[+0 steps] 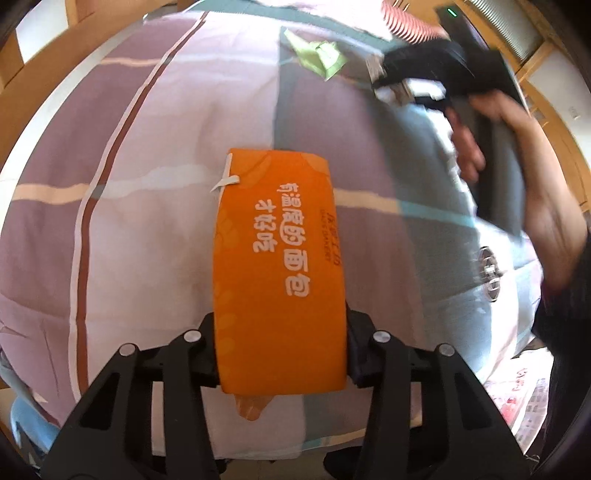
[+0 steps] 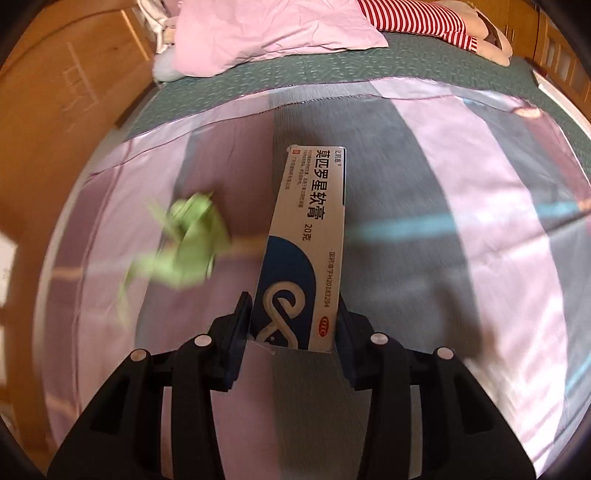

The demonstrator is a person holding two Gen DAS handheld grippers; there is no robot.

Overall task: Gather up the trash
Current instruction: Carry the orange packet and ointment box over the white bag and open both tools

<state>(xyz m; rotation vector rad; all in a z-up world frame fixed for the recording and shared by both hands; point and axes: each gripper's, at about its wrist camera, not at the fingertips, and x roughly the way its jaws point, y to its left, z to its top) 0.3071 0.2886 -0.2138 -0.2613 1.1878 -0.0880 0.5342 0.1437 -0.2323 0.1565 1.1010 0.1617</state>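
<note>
Both tools are loaded with litter off the bed, which fits gathering the trash in pairs rather than one piece at a time. The left tool (image 1: 280, 354) is clenched on an orange bread wrapper (image 1: 277, 258): the pads press its near end from both sides, and the rest of the packet sticks out forward along the fingers, over the striped quilt (image 1: 147, 184). The right tool (image 2: 293, 325) is likewise clamped on a white-and-blue ointment box (image 2: 306, 240), gripped at its near end with the long body pointing away from the camera toward the pink pillow (image 2: 266, 33); holding each piece by one end leaves most of it free to drop into a bin. A crumpled green paper (image 2: 184, 251) remains on the quilt, to the left of the right tool and apart from it, so I judge it the next piece to fetch once a tool is freed
</note>
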